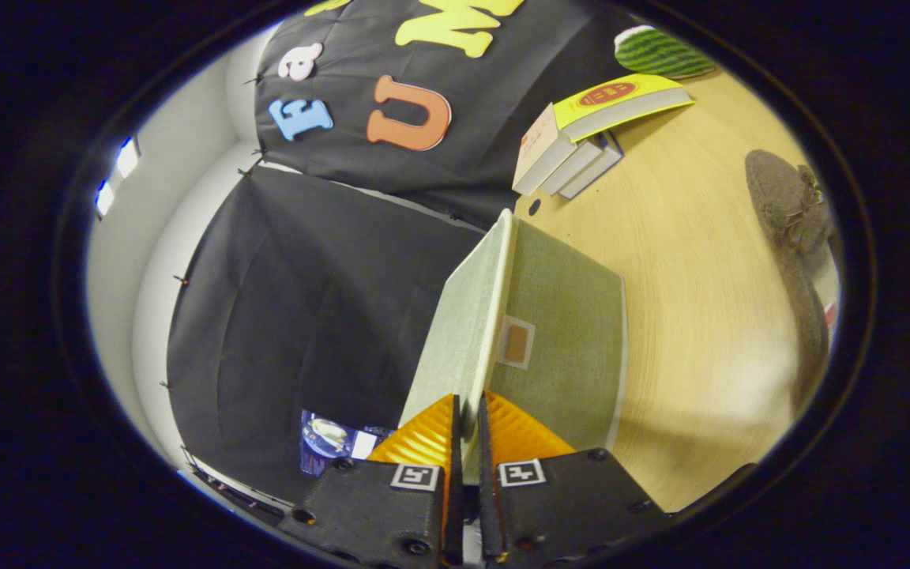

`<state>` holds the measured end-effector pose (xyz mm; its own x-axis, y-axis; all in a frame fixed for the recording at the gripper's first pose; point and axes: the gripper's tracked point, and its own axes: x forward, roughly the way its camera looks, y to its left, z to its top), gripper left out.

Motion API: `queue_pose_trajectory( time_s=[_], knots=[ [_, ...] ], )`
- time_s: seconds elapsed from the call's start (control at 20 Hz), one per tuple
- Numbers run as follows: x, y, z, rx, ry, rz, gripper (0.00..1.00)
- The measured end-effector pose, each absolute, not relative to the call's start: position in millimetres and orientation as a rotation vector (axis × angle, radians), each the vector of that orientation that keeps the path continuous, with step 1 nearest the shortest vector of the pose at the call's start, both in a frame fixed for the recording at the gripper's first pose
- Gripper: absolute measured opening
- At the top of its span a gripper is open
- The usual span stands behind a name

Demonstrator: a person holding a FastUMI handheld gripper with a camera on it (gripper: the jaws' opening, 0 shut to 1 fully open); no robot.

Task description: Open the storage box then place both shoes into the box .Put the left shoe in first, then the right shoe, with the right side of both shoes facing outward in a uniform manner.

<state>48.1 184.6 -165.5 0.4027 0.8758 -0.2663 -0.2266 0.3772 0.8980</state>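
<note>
Lid (pixel 467 316) of the storage box stands raised on edge directly ahead of the gripper (pixel 464 419), its long axis running straight away from the fingers toward the booth wall. Box (pixel 573 348) body, a pale green fabric surface with a small label patch, lies immediately to one side of that lid, hinged or joined along the far edge as far as can be judged.

Gripper state: fingers drawn nearly together, with the lid's near edge pinched between them. Both fingers appear to press on that edge; the gap is no wider than the lid's thickness.

Relation governing the coming move: the lid is in the grip and partly lifted, so the box is judged to be mid-opening. Swinging the lid further over, away from the box body, should finish this step. Risk: the thin edge may slip from the pinch if the wrist twists off the lid's plane.

Shoe (pixel 791 205), brown and fuzzy with a small bow, rests on the wooden table (pixel 700 261) well apart from the box, beyond it and off to the side. A second shape continues below it, possibly the other shoe; this cannot be confirmed. Neither shoe is in the box.

Other items: stack of books (pixel 581 142) at the far end of the table, a striped green object (pixel 656 51) behind them.
</note>
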Motion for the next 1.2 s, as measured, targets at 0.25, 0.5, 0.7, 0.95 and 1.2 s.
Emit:
queue_pose_trajectory(
  time_s=[0.25,0.5,0.7,0.95,1.2],
  knots=[
    [43.5,203.4,-110.1,0.915,0.806,0.861,0.06],
    [19.8,267.8,-41.4,0.755,0.702,0.927,0.05],
    [5.5,336.8,-22.6,0.564,0.656,0.986,0.06],
    [-4.4,395.5,-22.0,0.385,0.584,1.019,0.21],
    [-31.3,427.2,-25.1,0.280,0.569,1.093,0.68]
  ],
)
